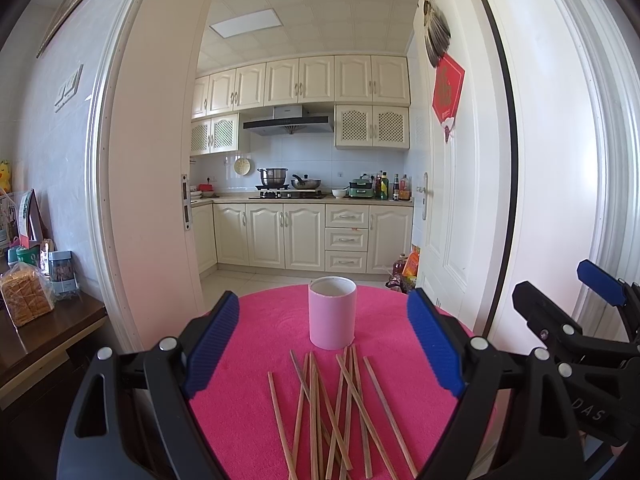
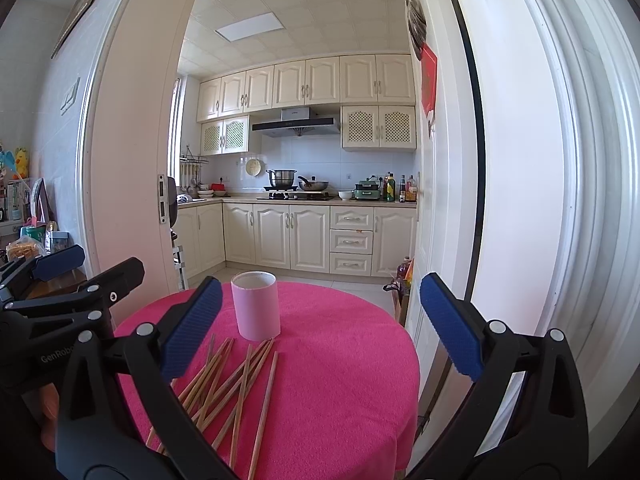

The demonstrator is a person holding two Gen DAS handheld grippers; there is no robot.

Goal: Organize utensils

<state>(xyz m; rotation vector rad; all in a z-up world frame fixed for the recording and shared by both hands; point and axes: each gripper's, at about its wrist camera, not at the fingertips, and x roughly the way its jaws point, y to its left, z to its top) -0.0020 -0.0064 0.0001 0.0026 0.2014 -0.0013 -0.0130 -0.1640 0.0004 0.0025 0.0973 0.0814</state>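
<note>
Nothing is sorted yet, as far as the views show. A loose heap of wooden chopsticks (image 1: 332,412) lies crisscrossed on the pink-covered tabletop (image 1: 260,320), just on the near side of the pink cup (image 1: 332,312), which stands upright at 12 o'clock from the pile; its far inner wall shows bare and no stick pokes above the rim. The left gripper (image 1: 326,352) hovers over the sticks with jaws wide apart, holding nothing. The right gripper (image 2: 320,328) hangs at 3 o'clock of the pile, jaws equally spread and empty. Every chopstick probably still has to be gathered and stood in the cup.
</note>
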